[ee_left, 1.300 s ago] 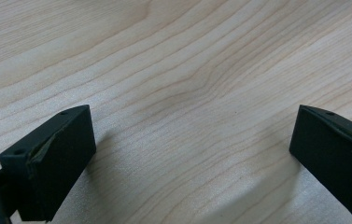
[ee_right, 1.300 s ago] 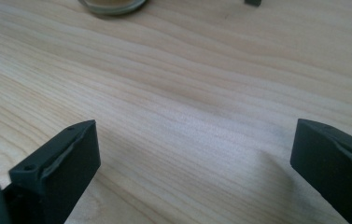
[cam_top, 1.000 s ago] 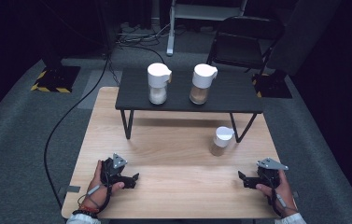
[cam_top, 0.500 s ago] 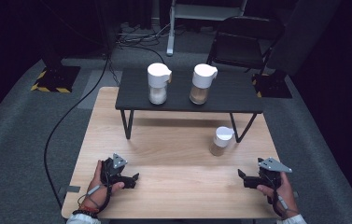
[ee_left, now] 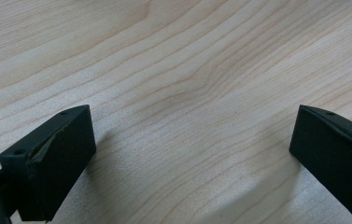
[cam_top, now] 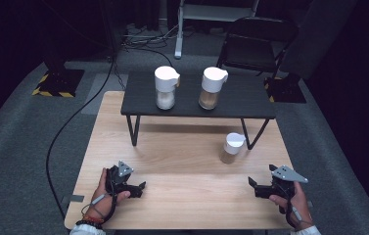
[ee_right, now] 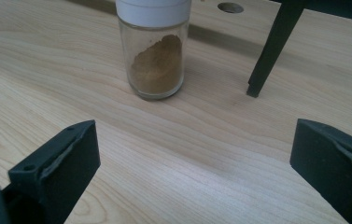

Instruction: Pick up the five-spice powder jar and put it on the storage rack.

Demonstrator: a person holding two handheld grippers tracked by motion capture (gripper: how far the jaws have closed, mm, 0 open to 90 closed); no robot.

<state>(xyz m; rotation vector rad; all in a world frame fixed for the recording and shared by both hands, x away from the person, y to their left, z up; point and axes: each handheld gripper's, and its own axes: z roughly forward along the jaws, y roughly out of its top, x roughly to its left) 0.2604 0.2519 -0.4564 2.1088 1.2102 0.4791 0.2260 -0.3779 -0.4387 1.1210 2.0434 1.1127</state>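
the right gripper (cam_top: pixel 253 188) has edged inward, jaws spread wide with the spice jar (ee_right: pixel 155 56) standing just ahead between them, ready for grasping, while the left gripper (cam_top: pixel 140 188) rests released.

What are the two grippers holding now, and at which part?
Nothing. The left gripper and the right gripper are open over bare wood; the spice jar stands apart, untouched.

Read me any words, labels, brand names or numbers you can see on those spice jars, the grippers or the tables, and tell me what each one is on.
None: no readable text in these pictures.
Spice jar near the right gripper: clear glass, white cap, brown powder, no label seen.
Two jars on the black side table: no print can be made out.
Left gripper, wooden table: no markings seen.
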